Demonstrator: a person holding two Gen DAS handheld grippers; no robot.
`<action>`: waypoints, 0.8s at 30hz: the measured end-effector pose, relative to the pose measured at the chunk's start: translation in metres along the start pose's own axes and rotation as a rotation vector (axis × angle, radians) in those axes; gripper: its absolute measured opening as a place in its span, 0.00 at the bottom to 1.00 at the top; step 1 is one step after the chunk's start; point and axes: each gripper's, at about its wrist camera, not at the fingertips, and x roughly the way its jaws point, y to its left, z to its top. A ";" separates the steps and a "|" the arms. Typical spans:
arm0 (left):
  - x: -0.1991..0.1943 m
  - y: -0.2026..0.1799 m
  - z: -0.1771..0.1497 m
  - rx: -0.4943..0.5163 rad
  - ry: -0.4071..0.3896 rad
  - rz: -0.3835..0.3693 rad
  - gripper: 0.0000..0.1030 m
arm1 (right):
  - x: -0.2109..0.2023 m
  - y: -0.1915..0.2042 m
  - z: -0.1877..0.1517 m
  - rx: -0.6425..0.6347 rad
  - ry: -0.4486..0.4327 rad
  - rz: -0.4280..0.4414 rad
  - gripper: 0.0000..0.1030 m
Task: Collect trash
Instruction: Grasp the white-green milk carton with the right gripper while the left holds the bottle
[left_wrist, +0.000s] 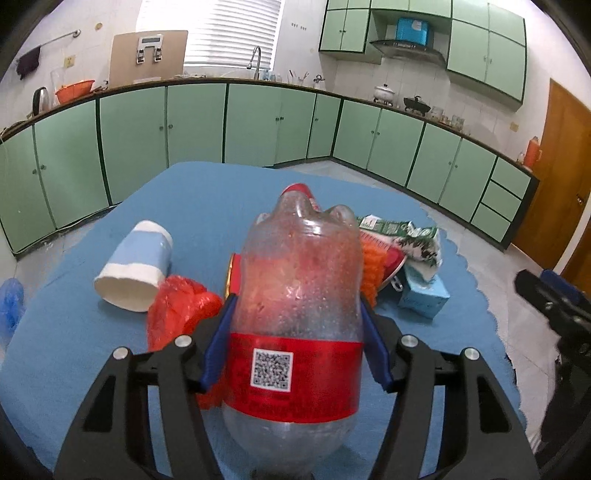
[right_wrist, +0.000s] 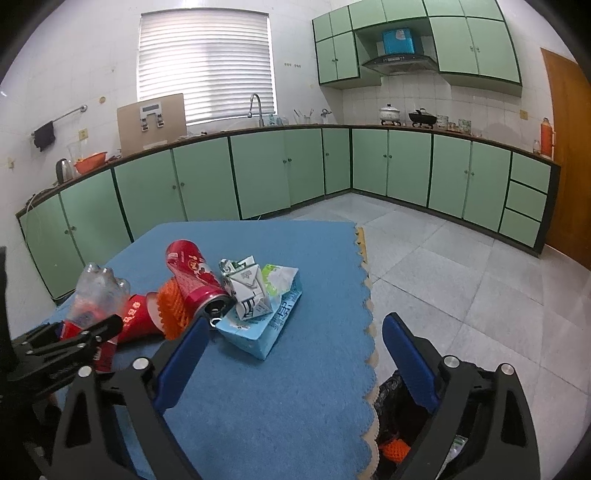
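Your left gripper gripped the bottle over the table, your right gripper gaped empty; you needed a firm squeeze while carrying it to the bin at five o'clock.

the worktop fills the lower middle of the right wrist view, covered by a blue cloth whose scalloped edge runs down the right side. left of centre on it lies a heap: a red can on its side, an orange mesh against it, a crushed carton on a pale blue box, and a red cup at lower left. in the left wrist view a white and blue paper cup lies on its side at centre left, a red plastic bag just right of it, and a blue bag at the far left edge.
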 end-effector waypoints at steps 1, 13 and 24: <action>0.000 0.000 0.003 -0.007 0.000 -0.006 0.58 | 0.002 0.001 0.001 0.005 -0.004 0.005 0.90; 0.025 -0.011 0.037 0.006 -0.037 -0.014 0.58 | 0.047 0.017 0.017 -0.004 0.006 0.081 0.77; 0.046 -0.001 0.044 -0.010 -0.004 -0.001 0.58 | 0.091 0.026 0.020 -0.040 0.075 0.114 0.73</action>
